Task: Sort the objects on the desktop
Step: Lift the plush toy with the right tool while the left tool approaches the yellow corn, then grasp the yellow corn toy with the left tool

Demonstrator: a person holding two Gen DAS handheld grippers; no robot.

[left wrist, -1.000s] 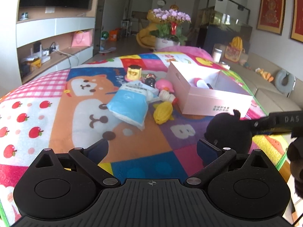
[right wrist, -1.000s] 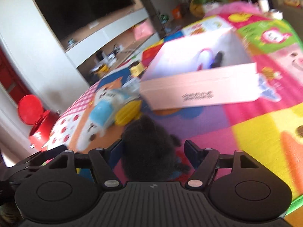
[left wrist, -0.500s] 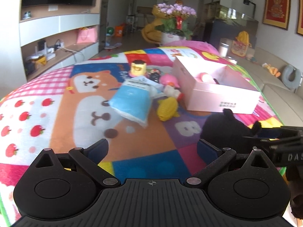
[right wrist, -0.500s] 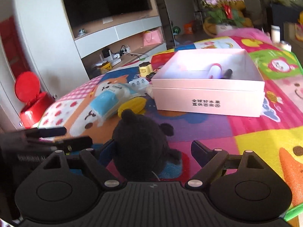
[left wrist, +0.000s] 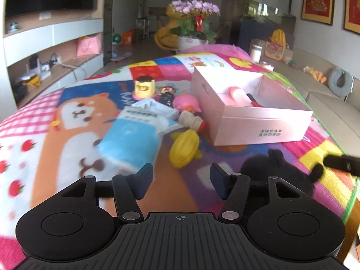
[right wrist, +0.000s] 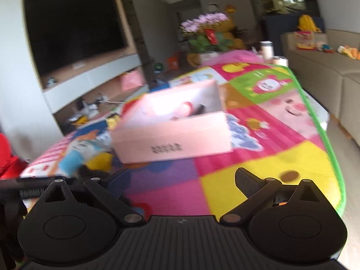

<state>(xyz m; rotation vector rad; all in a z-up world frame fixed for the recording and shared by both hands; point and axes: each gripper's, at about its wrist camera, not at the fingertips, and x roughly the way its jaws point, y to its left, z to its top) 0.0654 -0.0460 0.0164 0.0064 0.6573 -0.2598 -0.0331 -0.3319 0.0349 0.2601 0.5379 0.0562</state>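
In the left wrist view my left gripper [left wrist: 181, 180] hovers over the colourful mat, its jaws closing with nothing between them. Just ahead lie a blue tissue pack [left wrist: 130, 144] and a yellow toy [left wrist: 184, 147]. A black plush toy [left wrist: 276, 168] lies loose on the mat to the right, near a finger of the other gripper [left wrist: 342, 164]. The open pink box [left wrist: 254, 108] holds a pink tube and a dark pen. In the blurred right wrist view my right gripper [right wrist: 181, 178] is opening wide over bare mat, the black plush [right wrist: 90, 171] off to its left and the pink box [right wrist: 173, 130] ahead.
A yellow-and-black figure [left wrist: 145, 87], a pink toy [left wrist: 185, 101] and a small bottle-shaped toy [left wrist: 191, 120] crowd the box's left side. The mat's green edge [right wrist: 333, 157] drops off to the right, with a beige sofa [right wrist: 337, 83] beyond. A flower pot [left wrist: 193, 27] stands past the far end.
The left gripper's jaws have narrowed as it moved nearer the pile. The right gripper has opened, let the black plush go and swung right, so the plush lies outside its fingers.
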